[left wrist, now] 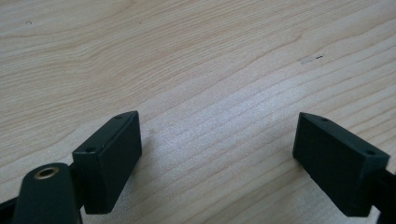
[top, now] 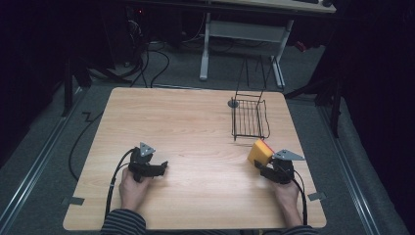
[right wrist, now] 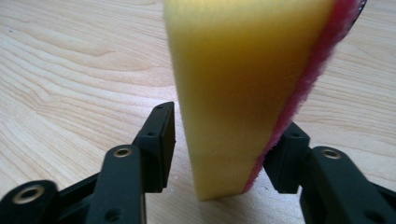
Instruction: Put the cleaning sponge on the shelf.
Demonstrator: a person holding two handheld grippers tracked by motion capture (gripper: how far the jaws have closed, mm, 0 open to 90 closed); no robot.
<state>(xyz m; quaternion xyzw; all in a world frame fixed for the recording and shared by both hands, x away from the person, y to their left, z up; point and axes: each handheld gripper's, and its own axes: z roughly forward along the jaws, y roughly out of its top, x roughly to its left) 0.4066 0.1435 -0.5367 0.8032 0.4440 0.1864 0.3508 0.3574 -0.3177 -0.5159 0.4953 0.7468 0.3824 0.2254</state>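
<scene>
Clearly the right gripper [top: 262, 165] has its jaws around the yellow sponge [right wrist: 233, 93] at its lower end only, near the table's [top: 195, 122] right edge, so the soft foam could squash, tip or slide out if the pinch is light or the lift is quick. Room is ample otherwise: the left gripper [top: 159, 167] rests with jaws spread wide and empty well apart, and the wire basket [top: 249, 119] stands just beyond the sponge.

High view: above, looking forward and down on the whole surface [top: 195, 122]. Claw views: close, low along the jaws, skimming the same wood just ahead of each claw.
</scene>
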